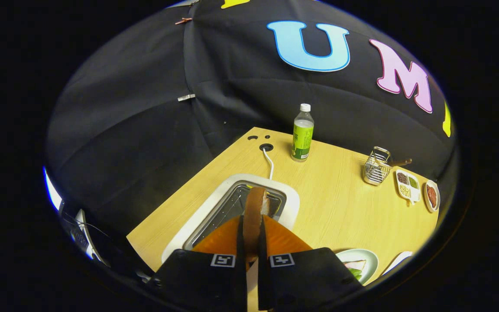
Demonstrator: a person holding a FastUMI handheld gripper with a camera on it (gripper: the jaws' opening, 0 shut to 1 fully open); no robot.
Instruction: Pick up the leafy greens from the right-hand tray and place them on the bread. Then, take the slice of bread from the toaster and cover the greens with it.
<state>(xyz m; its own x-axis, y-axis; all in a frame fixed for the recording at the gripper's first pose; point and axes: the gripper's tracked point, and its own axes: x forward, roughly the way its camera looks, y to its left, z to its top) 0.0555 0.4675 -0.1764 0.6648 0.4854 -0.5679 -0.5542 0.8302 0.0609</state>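
Observation:
A slice of bread (254, 216) with a brown crust stands on edge between my two fingers, pinched from both sides. My gripper (252, 236) is shut on it, holding it just above the white toaster (215, 203), whose metal slot lies open under and beyond the slice. Down to the right of the fingers sits a pale green plate (368, 255) with another bread slice (353, 264) and leafy greens (355, 273) on it, partly hidden behind the gripper body.
The toaster's white cord (269, 162) runs to a hole in the wooden table (336, 203). Beyond stand a green-labelled bottle (302, 132), a wire basket (377, 167), a divided dish (407, 185) and a small dish (432, 195). A white tray's edge (399, 260) lies right of the plate.

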